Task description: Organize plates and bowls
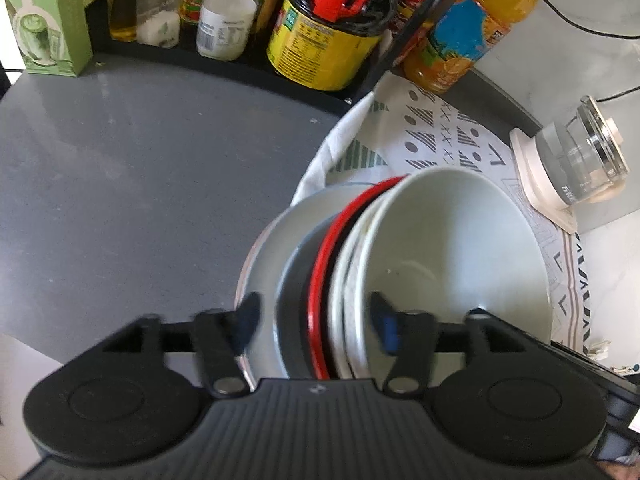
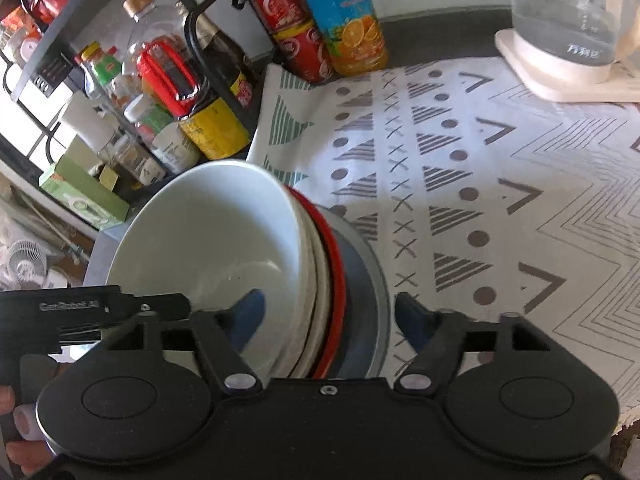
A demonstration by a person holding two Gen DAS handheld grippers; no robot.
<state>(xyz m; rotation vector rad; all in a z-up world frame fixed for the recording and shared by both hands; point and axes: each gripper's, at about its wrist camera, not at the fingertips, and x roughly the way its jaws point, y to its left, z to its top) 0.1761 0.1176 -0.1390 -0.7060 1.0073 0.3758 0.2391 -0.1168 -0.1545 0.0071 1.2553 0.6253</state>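
A nested stack of dishes stands at the edge of the patterned cloth (image 2: 460,184). The white bowl (image 1: 448,248) (image 2: 208,236) is on top. Under it come more white bowls, a red-rimmed black bowl (image 1: 318,280) (image 2: 338,264), a grey bowl (image 1: 290,280) (image 2: 364,276) and a wide white plate (image 1: 266,240). My left gripper (image 1: 316,320) is open and straddles the stack's left rims, one finger inside the white bowl and one outside the plate. My right gripper (image 2: 330,316) is open and straddles the right rims the same way. No pad presses on a dish.
A black rack (image 2: 52,44) with bottles and jars lines the back, holding a yellow-labelled jar (image 1: 320,48). An orange juice bottle (image 2: 344,20) and cola cans (image 2: 292,20) stand beside it. A glass kettle (image 1: 576,160) is at the right, a green box (image 1: 44,20) at the left on grey counter (image 1: 140,180).
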